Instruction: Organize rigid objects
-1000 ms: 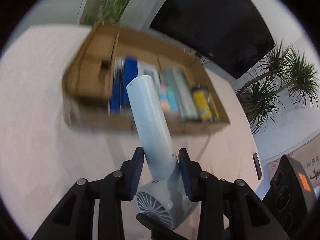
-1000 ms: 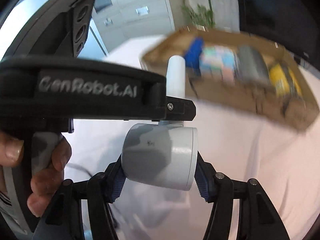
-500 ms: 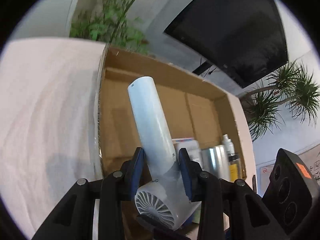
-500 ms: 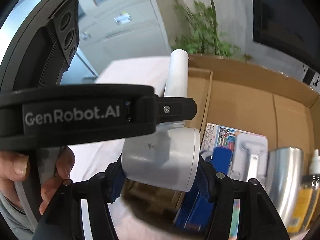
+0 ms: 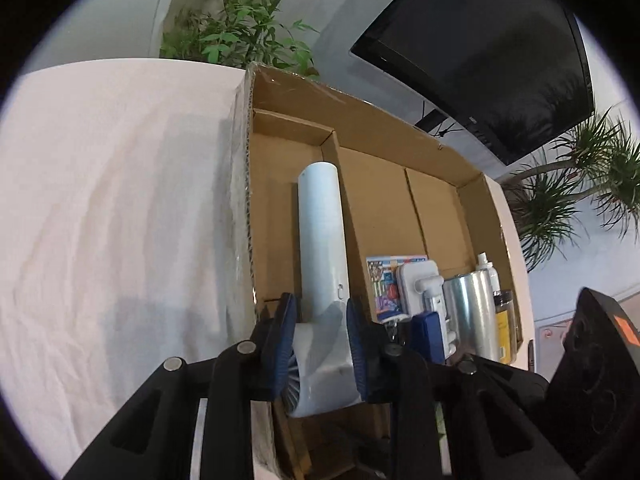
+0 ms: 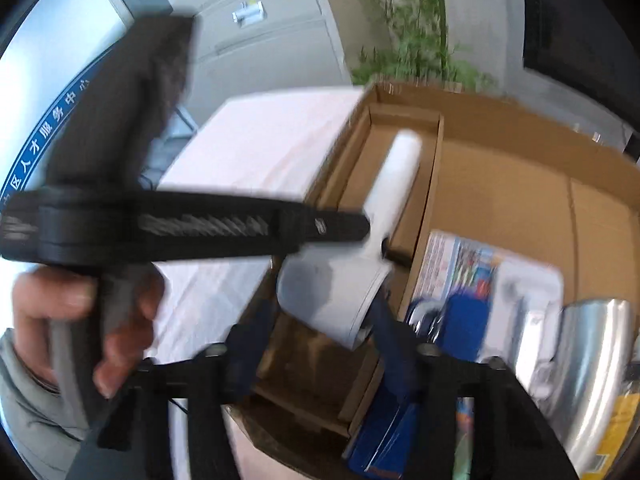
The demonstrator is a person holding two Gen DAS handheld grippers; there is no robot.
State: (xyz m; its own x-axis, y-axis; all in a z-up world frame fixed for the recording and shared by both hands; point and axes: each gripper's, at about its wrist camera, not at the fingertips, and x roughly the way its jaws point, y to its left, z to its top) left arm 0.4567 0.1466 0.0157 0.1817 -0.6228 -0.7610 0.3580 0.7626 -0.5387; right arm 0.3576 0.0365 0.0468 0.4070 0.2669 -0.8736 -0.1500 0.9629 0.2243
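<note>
A pale blue-white handheld fan (image 5: 320,240), its long cylindrical handle pointing away and its round vented head nearest the cameras, lies in the narrow leftmost compartment of a cardboard box (image 5: 368,116) on a white-draped table (image 5: 120,200). The left gripper (image 5: 320,344) has just closed and clamps the fan's neck between its blue pads. The right gripper (image 6: 324,340), blurred, has also been closing, its jaws flanking the fan's head; whether they press on it cannot be told.

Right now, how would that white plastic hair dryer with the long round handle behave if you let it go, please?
The white plastic hair dryer looks rigid, so it should keep its shape. Its round handle may roll slightly in the narrow cardboard compartment. The smooth shell could slip.
</note>
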